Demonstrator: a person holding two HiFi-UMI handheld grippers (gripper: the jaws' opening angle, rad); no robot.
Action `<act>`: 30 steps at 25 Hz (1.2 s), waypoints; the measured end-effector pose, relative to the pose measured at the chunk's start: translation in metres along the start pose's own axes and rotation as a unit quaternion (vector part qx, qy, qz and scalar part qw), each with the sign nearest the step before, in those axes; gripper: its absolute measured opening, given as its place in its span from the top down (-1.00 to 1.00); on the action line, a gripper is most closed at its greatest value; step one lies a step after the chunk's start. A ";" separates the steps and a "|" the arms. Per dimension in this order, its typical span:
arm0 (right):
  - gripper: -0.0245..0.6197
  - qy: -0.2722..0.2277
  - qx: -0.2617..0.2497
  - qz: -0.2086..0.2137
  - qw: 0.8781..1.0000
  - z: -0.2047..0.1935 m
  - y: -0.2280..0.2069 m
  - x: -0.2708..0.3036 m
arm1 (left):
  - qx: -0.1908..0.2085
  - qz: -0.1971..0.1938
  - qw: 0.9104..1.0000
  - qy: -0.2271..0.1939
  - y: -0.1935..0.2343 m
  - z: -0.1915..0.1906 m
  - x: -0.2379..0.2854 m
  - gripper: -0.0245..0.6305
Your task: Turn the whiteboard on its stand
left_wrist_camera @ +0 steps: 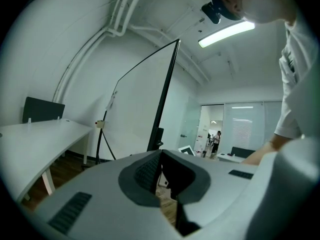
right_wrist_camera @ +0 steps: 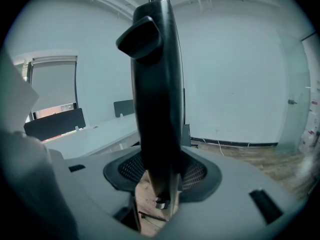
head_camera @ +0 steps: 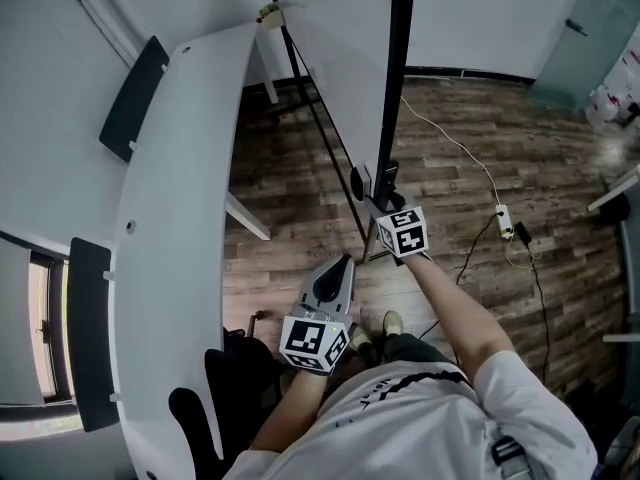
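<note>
Your right tool [right_wrist_camera: 162, 179] is clamped, jaws wide apart, on the black frame edge of the large white whiteboard [right_wrist_camera: 157, 84], which rises upright just ahead of it on a black tripod stand [head_camera: 320, 118]. Your left tool [left_wrist_camera: 160, 153], tips together and empty, hangs short of the board. Expect a stiff, light, top-heavy panel that swings readily. Hold the rigid frame, not the slick face. No container shows.

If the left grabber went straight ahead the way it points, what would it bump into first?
Probably the whiteboard. Its black edge stands right beyond the tips of the left gripper. Nothing shows in between, though I can't tell how far off it is.
</note>
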State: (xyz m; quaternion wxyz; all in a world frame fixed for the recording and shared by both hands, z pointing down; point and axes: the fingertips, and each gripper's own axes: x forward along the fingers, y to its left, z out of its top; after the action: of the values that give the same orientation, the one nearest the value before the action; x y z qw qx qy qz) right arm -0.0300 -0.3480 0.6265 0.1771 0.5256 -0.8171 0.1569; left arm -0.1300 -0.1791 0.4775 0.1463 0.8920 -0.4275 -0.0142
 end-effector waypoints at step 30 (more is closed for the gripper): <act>0.34 -0.010 -0.039 0.072 0.997 -0.077 0.027 -0.148 | 0.001 0.088 0.996 0.018 -0.182 -0.064 -0.033 0.89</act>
State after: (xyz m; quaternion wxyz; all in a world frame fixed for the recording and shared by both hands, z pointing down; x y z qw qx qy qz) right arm 0.0118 -0.1842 0.6255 0.1773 0.4595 -0.8602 0.1324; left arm -0.0035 -0.0306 0.4854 0.1541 0.8511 -0.5016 0.0149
